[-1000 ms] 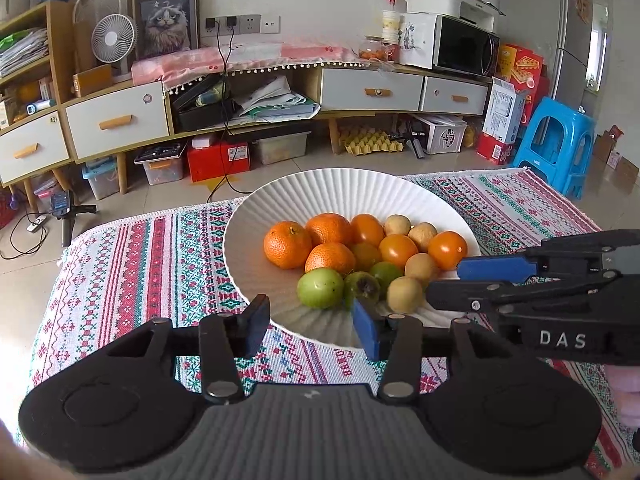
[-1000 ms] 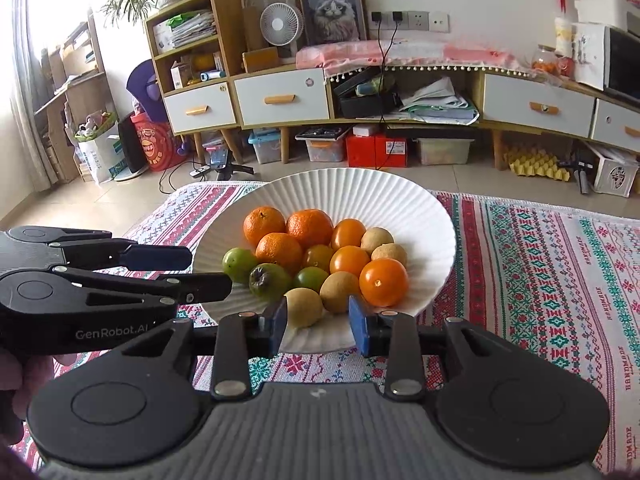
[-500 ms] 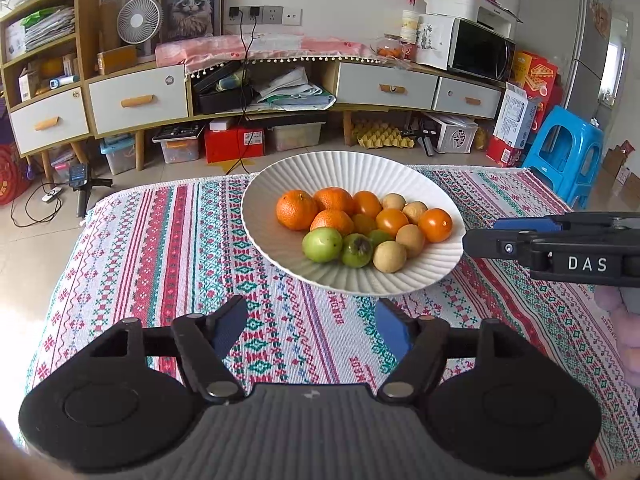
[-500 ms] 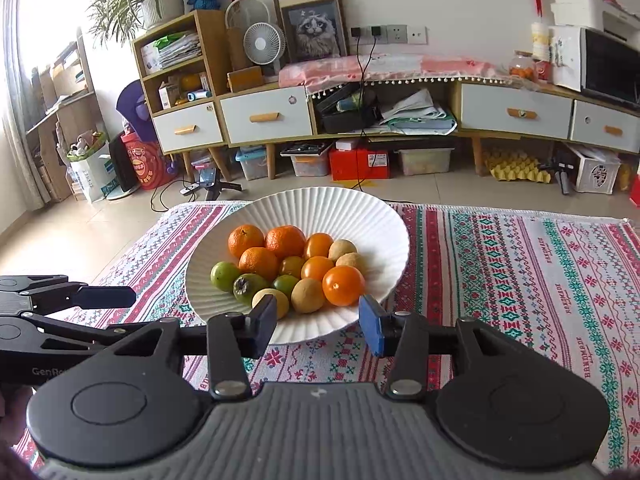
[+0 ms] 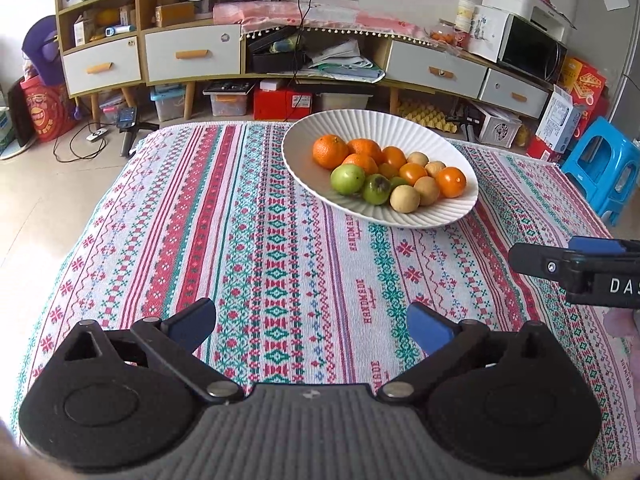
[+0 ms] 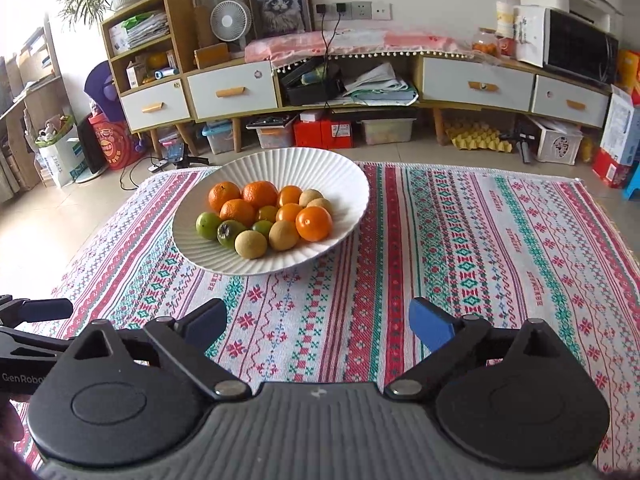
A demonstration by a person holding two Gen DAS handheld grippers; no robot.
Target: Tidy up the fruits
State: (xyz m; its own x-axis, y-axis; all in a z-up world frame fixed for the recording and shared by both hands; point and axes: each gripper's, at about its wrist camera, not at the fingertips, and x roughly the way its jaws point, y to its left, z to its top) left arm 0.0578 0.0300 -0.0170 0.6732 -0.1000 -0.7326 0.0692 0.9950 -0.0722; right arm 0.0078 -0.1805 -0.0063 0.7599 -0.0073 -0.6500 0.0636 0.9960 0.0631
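Observation:
A white ribbed plate (image 5: 304,136) (image 6: 344,176) stands on the patterned cloth and holds several oranges (image 5: 330,151) (image 6: 314,223), green fruits (image 5: 347,179) (image 6: 209,225) and pale yellow-brown fruits (image 5: 405,204) (image 6: 251,244). My left gripper (image 5: 311,322) is open and empty, well short of the plate, over the cloth. My right gripper (image 6: 319,322) is open and empty, also back from the plate. The right gripper shows at the right edge of the left wrist view (image 5: 576,264); the left gripper shows at the left edge of the right wrist view (image 6: 36,320).
The table is covered by a red, green and white woven cloth (image 5: 256,248) (image 6: 480,240). Behind it are a low cabinet with drawers (image 6: 360,80), boxes on the floor and a blue stool (image 5: 604,168) at the right.
Both grippers have drawn back from the plate and opened wider. The plate with its fruits has stayed in place and now looks farther away.

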